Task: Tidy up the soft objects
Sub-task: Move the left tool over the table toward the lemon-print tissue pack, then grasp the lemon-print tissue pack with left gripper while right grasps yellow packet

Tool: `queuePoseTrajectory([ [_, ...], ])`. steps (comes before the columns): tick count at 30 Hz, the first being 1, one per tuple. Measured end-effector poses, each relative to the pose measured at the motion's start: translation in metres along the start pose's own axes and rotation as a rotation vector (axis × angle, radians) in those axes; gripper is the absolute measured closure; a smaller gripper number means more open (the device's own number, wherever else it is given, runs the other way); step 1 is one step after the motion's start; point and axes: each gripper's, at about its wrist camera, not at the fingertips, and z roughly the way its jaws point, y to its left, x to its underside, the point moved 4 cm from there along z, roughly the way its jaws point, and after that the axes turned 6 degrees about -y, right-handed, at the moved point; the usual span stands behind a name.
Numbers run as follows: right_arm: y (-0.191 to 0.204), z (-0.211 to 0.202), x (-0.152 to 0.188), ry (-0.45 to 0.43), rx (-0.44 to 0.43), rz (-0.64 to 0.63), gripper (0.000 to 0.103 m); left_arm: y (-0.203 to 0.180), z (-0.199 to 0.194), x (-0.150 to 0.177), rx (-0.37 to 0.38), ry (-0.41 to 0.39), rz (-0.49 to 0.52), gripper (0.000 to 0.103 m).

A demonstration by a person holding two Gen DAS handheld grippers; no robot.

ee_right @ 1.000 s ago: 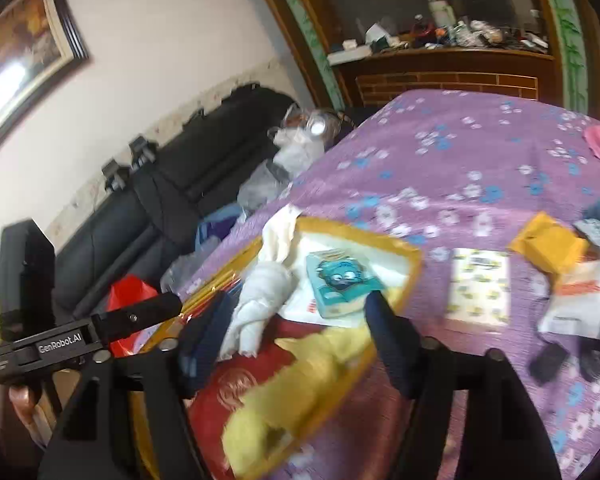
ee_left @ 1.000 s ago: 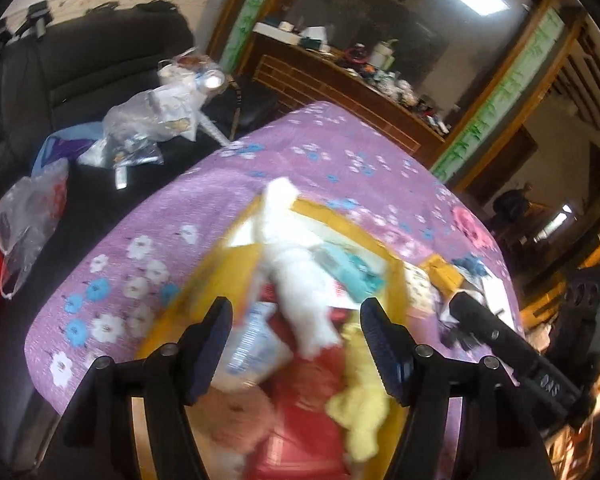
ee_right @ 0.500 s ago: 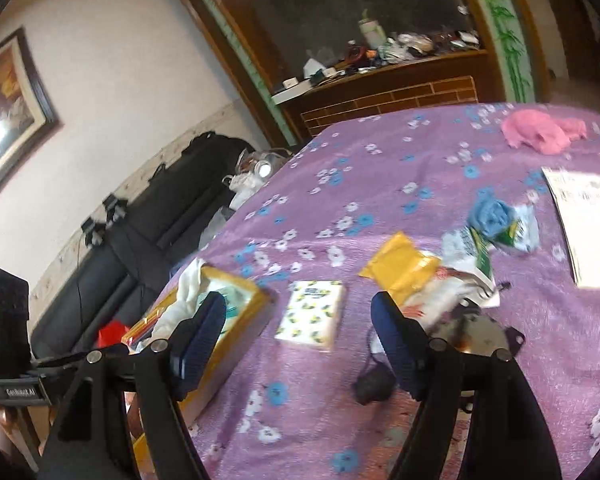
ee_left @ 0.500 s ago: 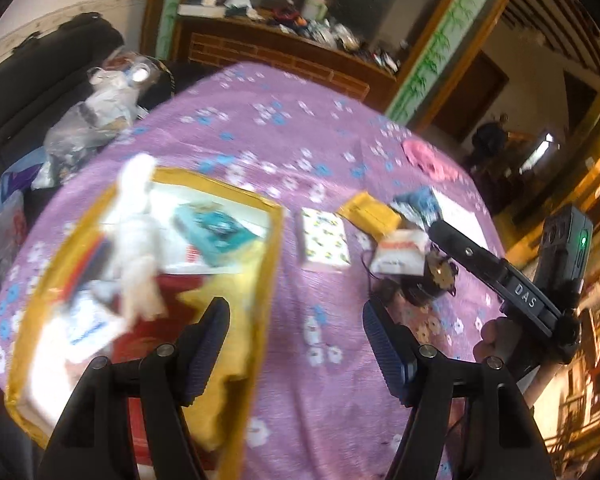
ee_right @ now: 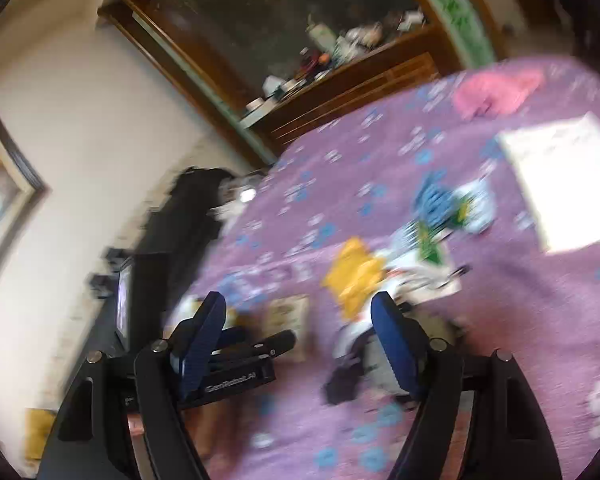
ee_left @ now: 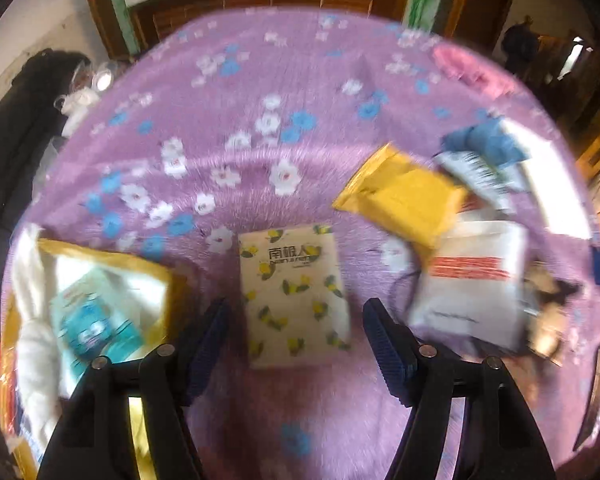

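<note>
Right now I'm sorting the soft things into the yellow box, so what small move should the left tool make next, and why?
Probably lower the left tool straight onto the lemon-print tissue pack and close. The pack lies flat on the purple cloth between the fingers, which have just been closing but don't touch it yet. The yellow box sits just to its left.

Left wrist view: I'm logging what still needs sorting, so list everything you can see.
tissue pack: one, cream with lemons, on the cloth between the fingers, untouched
yellow packet: one, right of it
white pouch: one, red-striped, far right
blue cloth: one, behind the pouch
pink cloth: one, far edge
yellow tray: one, left, holding soft items
tablecloth: purple, flowered
left gripper: open, jaws have just been closing
right gripper: open, empty
</note>
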Motion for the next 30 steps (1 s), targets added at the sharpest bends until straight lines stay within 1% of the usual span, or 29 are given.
queuePoseTrajectory([
  [1, 0.0, -0.001, 0.0, -0.008, 0.009, -0.006, 0.029, 0.003, 0.004, 0.002, -0.017, 0.01, -0.008, 0.048],
  [2, 0.0, 0.0, 0.0, -0.006, 0.004, -0.004, 0.029, 0.004, 0.002, 0.001, -0.029, -0.02, 0.008, 0.048],
  [3, -0.001, 0.001, 0.001, 0.001, -0.011, 0.006, 0.028, 0.004, -0.003, 0.003, -0.026, -0.036, 0.009, 0.048],
  [5, -0.004, 0.002, 0.001, 0.004, -0.018, 0.02, 0.028, 0.006, -0.02, 0.008, 0.023, -0.067, -0.018, 0.048],
  [6, -0.005, 0.003, 0.002, 0.007, -0.019, 0.024, 0.029, 0.009, -0.034, 0.014, 0.055, -0.097, -0.037, 0.048],
  [8, -0.006, 0.007, 0.003, 0.021, -0.027, 0.03, 0.029, 0.015, -0.057, 0.023, 0.082, -0.139, -0.071, 0.048],
  [9, -0.006, 0.008, 0.004, 0.026, -0.03, 0.03, 0.029, 0.019, -0.067, 0.029, 0.101, -0.154, -0.088, 0.048],
  [11, -0.003, 0.012, 0.007, 0.046, -0.034, 0.014, 0.028, 0.028, -0.087, 0.044, 0.164, -0.172, -0.126, 0.048],
  [13, 0.003, 0.012, 0.01, 0.041, 0.002, -0.035, 0.028, 0.043, -0.104, 0.06, 0.223, -0.188, -0.184, 0.049],
  [15, 0.009, 0.013, 0.013, 0.033, 0.038, -0.091, 0.028, 0.053, -0.12, 0.068, 0.253, -0.214, -0.215, 0.049],
  [17, 0.012, 0.013, 0.015, 0.026, 0.055, -0.122, 0.028, 0.065, -0.137, 0.073, 0.241, -0.264, -0.227, 0.049],
  [19, 0.012, 0.015, 0.015, 0.03, 0.062, -0.136, 0.028, 0.083, -0.152, 0.075, 0.203, -0.318, -0.245, 0.048],
  [21, 0.018, 0.012, 0.013, 0.03, 0.077, -0.16, 0.028, 0.102, -0.157, 0.076, 0.215, -0.345, -0.28, 0.048],
  [22, 0.023, 0.012, 0.009, 0.034, 0.066, -0.164, 0.028, 0.113, -0.158, 0.078, 0.228, -0.354, -0.304, 0.048],
  [23, 0.036, 0.015, 0.003, 0.057, 0.039, -0.184, 0.028, 0.122, -0.157, 0.079, 0.237, -0.361, -0.323, 0.048],
  [24, 0.046, 0.02, -0.002, 0.082, 0.036, -0.22, 0.028, 0.13, -0.156, 0.081, 0.242, -0.369, -0.338, 0.048],
  [25, 0.058, 0.029, -0.004, 0.114, 0.055, -0.28, 0.026, 0.138, -0.154, 0.082, 0.241, -0.373, -0.349, 0.048],
  [26, 0.069, 0.043, -0.002, 0.167, 0.094, -0.364, 0.023, 0.145, -0.151, 0.083, 0.241, -0.375, -0.358, 0.048],
  [27, 0.076, 0.062, 0.004, 0.235, 0.149, -0.45, 0.021, 0.154, -0.15, 0.085, 0.244, -0.378, -0.371, 0.048],
  [28, 0.077, 0.075, 0.009, 0.278, 0.196, -0.5, 0.021, 0.162, -0.149, 0.086, 0.254, -0.382, -0.389, 0.048],
  [30, 0.074, 0.111, 0.02, 0.366, 0.362, -0.617, 0.021, 0.174, -0.15, 0.087, 0.267, -0.405, -0.41, 0.048],
])
